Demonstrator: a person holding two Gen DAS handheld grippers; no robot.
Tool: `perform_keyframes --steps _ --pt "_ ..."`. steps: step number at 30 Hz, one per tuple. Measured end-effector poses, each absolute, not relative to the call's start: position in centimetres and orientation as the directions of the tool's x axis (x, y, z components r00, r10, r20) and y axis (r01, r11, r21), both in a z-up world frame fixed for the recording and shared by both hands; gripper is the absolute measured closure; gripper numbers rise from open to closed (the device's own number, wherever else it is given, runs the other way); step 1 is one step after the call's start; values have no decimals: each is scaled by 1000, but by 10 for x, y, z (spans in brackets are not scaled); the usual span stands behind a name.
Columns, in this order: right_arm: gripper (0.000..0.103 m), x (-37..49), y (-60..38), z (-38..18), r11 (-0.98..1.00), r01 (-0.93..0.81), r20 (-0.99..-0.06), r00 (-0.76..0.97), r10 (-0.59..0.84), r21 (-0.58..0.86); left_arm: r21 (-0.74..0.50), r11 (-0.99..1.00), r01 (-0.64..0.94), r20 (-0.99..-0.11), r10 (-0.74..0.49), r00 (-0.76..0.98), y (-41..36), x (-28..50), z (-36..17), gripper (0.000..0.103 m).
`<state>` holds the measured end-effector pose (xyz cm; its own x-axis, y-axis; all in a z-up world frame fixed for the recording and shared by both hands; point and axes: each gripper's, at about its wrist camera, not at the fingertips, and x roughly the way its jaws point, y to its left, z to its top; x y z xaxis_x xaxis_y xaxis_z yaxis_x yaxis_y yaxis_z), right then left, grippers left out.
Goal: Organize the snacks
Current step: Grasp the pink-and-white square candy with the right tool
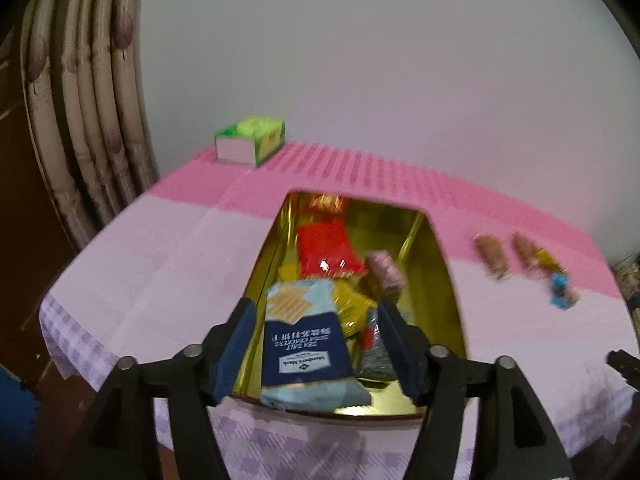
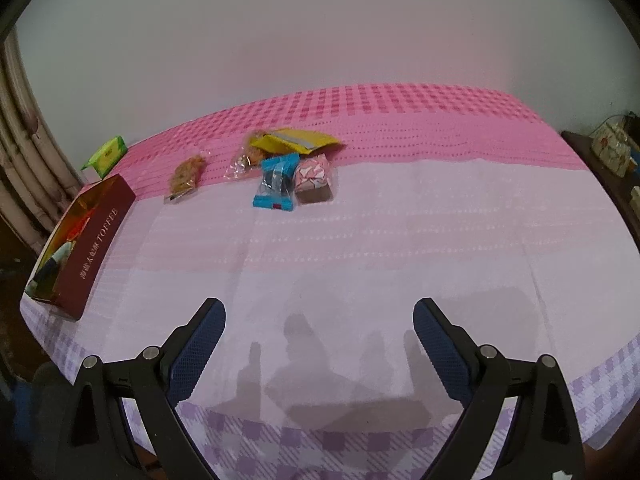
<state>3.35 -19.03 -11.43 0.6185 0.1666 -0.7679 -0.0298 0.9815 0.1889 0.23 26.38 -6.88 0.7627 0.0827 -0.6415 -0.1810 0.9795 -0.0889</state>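
Pink tablecloth point(image 2: 400, 208); tin point(image 1: 436, 280) contents visible left wrist only, pink-wrapped snack point(image 2: 314, 178) right.

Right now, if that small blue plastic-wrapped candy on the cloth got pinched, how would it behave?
The small blue plastic-wrapped candy looks light, so a nudge would probably slide it across the pink checked tablecloth. Its glossy crinkled wrapper may slip or crumple between fingers. It lies flat, so rolling seems unlikely.
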Motion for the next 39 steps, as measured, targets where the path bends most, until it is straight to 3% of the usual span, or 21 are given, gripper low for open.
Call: perform_keyframes --steps 4,7,9,10,12,13,21,22,24,25,26,30,35,39 --pt "9 31 -184 -95 987 -33 -728 672 136 154 -98 985 -142 -603 55 796 257 -14 -56 34" --pt "0 21 -181 -67 996 16 -613 789 40 87 -125 987 -101 -566 13 824 250 -20 -44 34" --pt "0 22 -182 -63 993 44 -548 836 26 114 -115 991 -68 -549 -6 836 243 -21 -38 34" --pt "0 31 -184 -71 987 35 -589 806 64 156 -104 993 -58 -545 -8 838 239 -22 -36 34" --pt "2 63 -186 -93 986 40 -771 629 100 160 -117 992 -49 -539 -22 842 234 -27 -30 34" --pt "2 69 -185 -98 989 53 -792 606 75 135 -128 990 -51 -537 -26 843 233 -30 -28 34" --pt "1 133 -180 -113 1000 29 -795 606 -27 -12 -149 988 32 -480 -101 871 216 -56 -14 34" --pt "6 140 -181 -114 999 31 -798 601 -35 -21 -146 989 28 -485 -96 869 217 -56 -15 34" --pt "34 156 -182 -119 1000 9 -815 580 -17 -14 -162 986 25 -497 -103 862 220 -52 -19 34" --pt "55 164 -180 -124 1000 -10 -831 557 -3 -10 -163 987 18 -502 -98 859 221 -50 -20 34" --pt "64 169 -178 -128 1000 -25 -843 538 -1 -17 -161 987 8 -505 -89 858 222 -49 -21 34" --pt "64 179 -168 -136 998 -70 -845 534 39 2 -172 985 -2 -519 -89 850 226 -47 -26 34" --pt "48 182 -159 -140 996 -85 -830 554 66 23 -153 988 4 -542 -87 836 222 -42 -31 34" --pt "48 198 -162 -153 998 -61 -828 558 52 21 -147 989 13 -554 -93 827 219 -40 -34 34"
